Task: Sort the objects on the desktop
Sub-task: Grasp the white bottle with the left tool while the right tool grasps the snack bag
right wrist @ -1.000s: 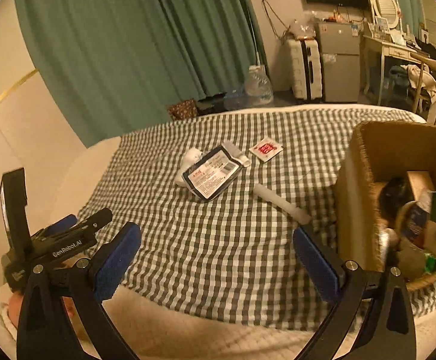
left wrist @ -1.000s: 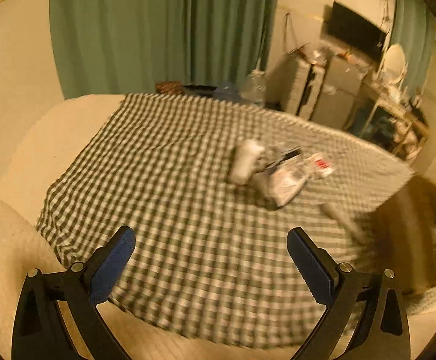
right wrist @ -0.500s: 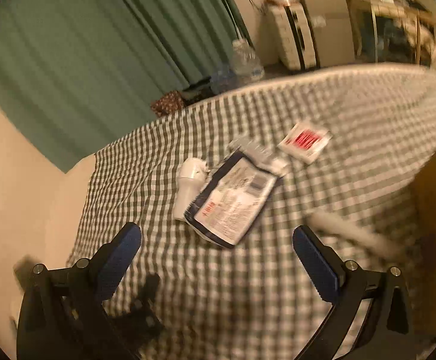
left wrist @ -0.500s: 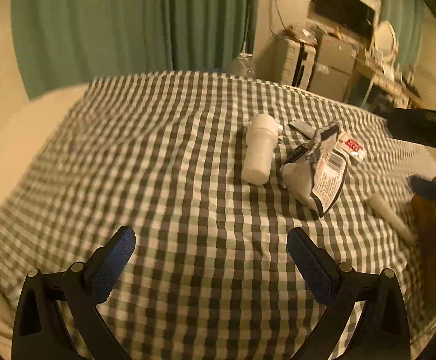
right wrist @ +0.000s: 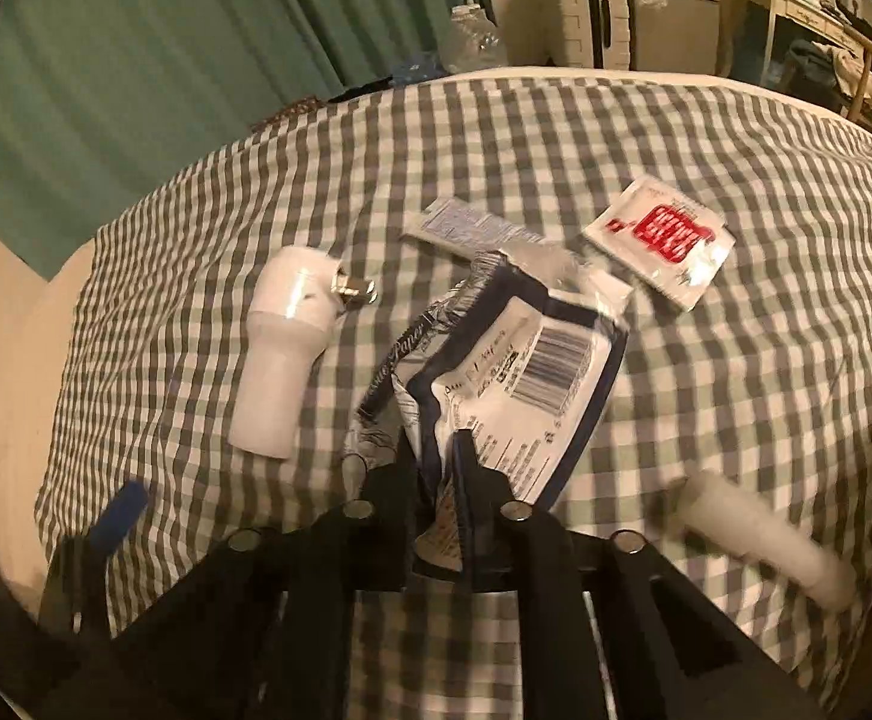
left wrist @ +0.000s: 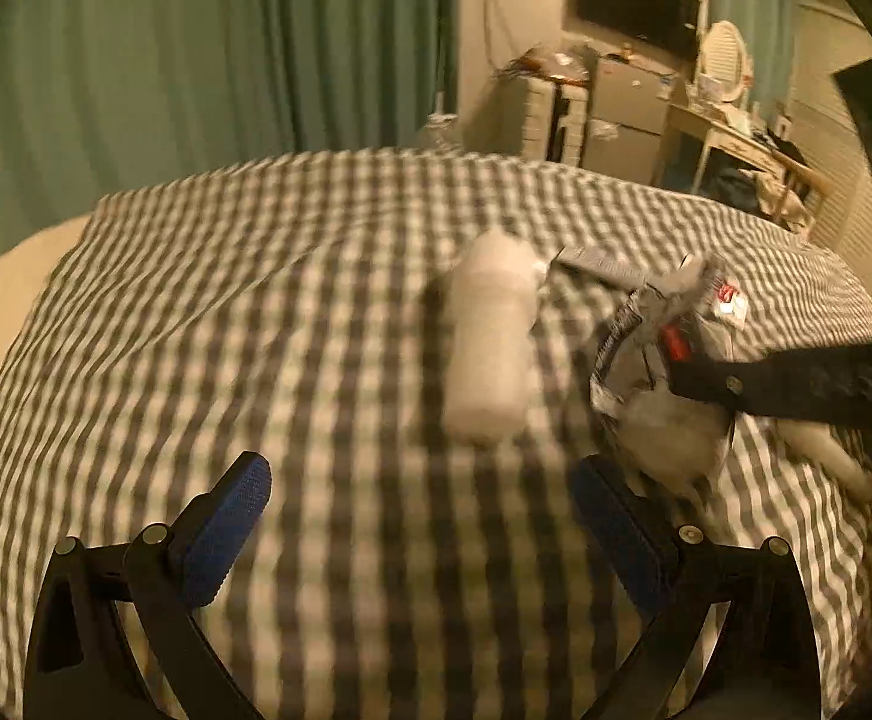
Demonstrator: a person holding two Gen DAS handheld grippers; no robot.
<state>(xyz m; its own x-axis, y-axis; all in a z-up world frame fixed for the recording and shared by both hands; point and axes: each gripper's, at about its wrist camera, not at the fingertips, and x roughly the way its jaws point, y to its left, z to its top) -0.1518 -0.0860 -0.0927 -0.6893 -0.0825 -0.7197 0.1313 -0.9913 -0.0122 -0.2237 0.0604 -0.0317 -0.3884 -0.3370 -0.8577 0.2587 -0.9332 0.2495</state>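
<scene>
Bed or table under green-and-white checked cloth (right wrist: 556, 138), cream surface showing past cloth's left edge. On cloth: white bottle (right wrist: 279, 354) lying on its side, metal nozzle toward centre. Just right of it, crumpled tissue pack (right wrist: 514, 372) with barcode, near end raised off cloth. Beyond pack, flat grey-blue sachet (right wrist: 466, 225). Right of that, white sachet with red print (right wrist: 664, 237). Near right edge, white tube (right wrist: 760, 546) lying flat, blurred.

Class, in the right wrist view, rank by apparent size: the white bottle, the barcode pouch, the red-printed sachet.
1. barcode pouch, largest.
2. white bottle.
3. red-printed sachet, smallest, though it lies farther from the camera, so that is less sure.
</scene>
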